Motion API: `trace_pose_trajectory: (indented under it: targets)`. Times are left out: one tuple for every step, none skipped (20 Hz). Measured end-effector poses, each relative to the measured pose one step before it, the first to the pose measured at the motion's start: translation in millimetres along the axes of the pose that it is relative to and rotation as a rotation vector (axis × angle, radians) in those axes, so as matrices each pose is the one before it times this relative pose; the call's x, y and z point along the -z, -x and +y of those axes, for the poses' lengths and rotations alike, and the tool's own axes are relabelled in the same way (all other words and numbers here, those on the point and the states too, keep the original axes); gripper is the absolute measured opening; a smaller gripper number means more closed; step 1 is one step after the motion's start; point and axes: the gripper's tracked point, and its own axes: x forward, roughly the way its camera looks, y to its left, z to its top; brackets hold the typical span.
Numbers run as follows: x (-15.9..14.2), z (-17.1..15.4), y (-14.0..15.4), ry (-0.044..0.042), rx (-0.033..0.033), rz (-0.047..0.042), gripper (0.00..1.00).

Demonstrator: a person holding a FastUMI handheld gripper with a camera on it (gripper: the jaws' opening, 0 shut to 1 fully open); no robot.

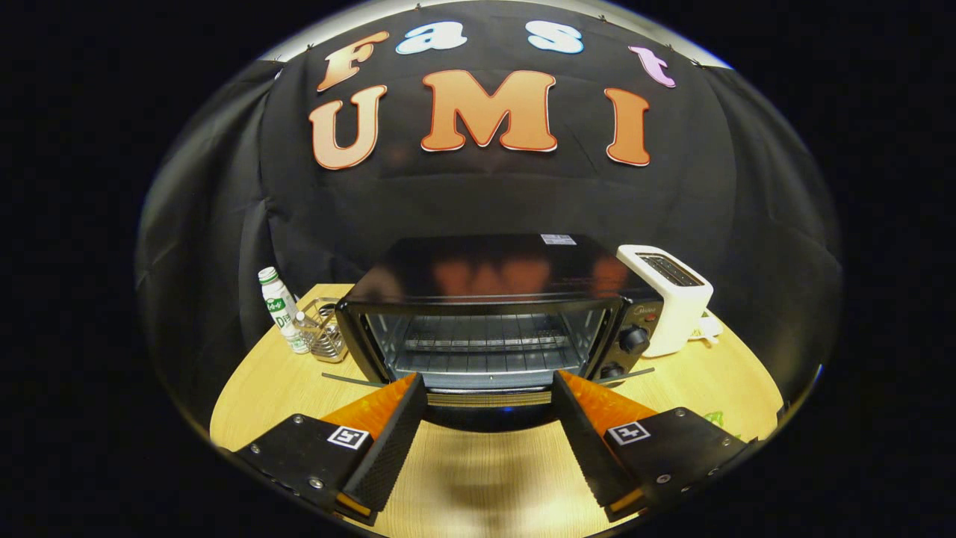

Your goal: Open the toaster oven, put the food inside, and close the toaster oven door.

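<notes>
Gripper view, read from left to right: a white bottle (280, 308) with a green cap stands at the far left of the wooden surface (254, 388), and a small wire rack (323, 329) sits just beside it. In the middle is the black toaster oven (485, 314). Its door (489, 398) appears to be folded down toward me, since I look straight in at the bare wire shelf (485, 342) with no glass in the way. My gripper (489, 392) hovers just in front of that lowered door, its fingers (388, 441) spread wide and holding nothing. Two knobs (633, 340) sit on the oven's right panel, and a white toaster (668, 295) stands beyond them. I cannot make out any food. I judge the opening step done; next I must find the food, close my fingers on it, and carry it onto the shelf.
</notes>
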Motion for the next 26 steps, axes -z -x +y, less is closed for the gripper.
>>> trace_pose_trajectory:
  targets:
    - [4.74,-0.31,2.89,0.00469,-0.00084,0.00681,1.00]
    - [6.44,0.07,2.92,0.00152,-0.00081,0.00812,1.00]
    - [5.04,-0.71,3.02,0.00040,-0.00057,0.00744,1.00]
    - [6.55,-0.13,2.97,-0.00062,-0.00030,0.00949,1.00]
    - [8.26,-0.06,2.93,0.00187,-0.00040,0.01200,1.00]
    - [10.73,1.42,2.53,0.00455,-0.00107,0.01857,1.00]
    - [9.62,-0.14,2.88,0.00731,-0.00337,0.01813,1.00]
    - [5.70,-1.19,1.44,-0.00762,0.00005,-0.00019,1.00]
    - [8.68,-0.39,1.77,-0.00056,0.00109,0.00837,0.99]
    - [5.37,0.28,-0.23,0.00078,0.00155,0.01274,0.99]
    - [2.35,-0.79,-1.57,0.00111,0.00126,0.00591,0.98]
    - [5.36,0.02,0.10,-0.00212,0.00099,0.00721,0.98]
    - [5.66,0.46,-0.33,-0.00600,-0.00017,0.01199,0.98]
    - [7.03,0.99,1.73,-0.00561,-0.00039,0.00642,0.98]
    - [4.35,0.75,-1.05,0.00483,0.00053,0.00576,0.98]
    - [6.61,-0.21,-0.58,0.00871,0.00005,0.01151,0.98]
    - [7.13,0.84,-0.85,0.00649,-0.00048,0.01139,0.98]
    - [4.82,-1.20,0.64,-0.00235,0.00250,0.00326,0.98]
    - [7.90,-0.58,-2.21,0.00219,-0.00022,0.01706,0.98]
    - [6.33,-0.01,-2.31,-0.01533,0.00481,0.00384,0.98]
    - [5.44,-0.32,0.79,-0.00973,-0.00703,0.02723,0.99]
    - [-0.20,0.79,-2.62,-0.00059,0.00189,0.00218,0.98]
    - [2.51,-0.13,-1.46,0.00310,0.00056,0.00377,0.98]
    - [5.17,0.94,-1.22,-0.00218,0.00050,0.01024,0.99]
    - [5.82,-0.13,-3.20,-0.00215,-0.00019,0.01561,0.99]
    - [5.59,0.52,-3.11,-0.00263,0.00034,0.01677,0.99]
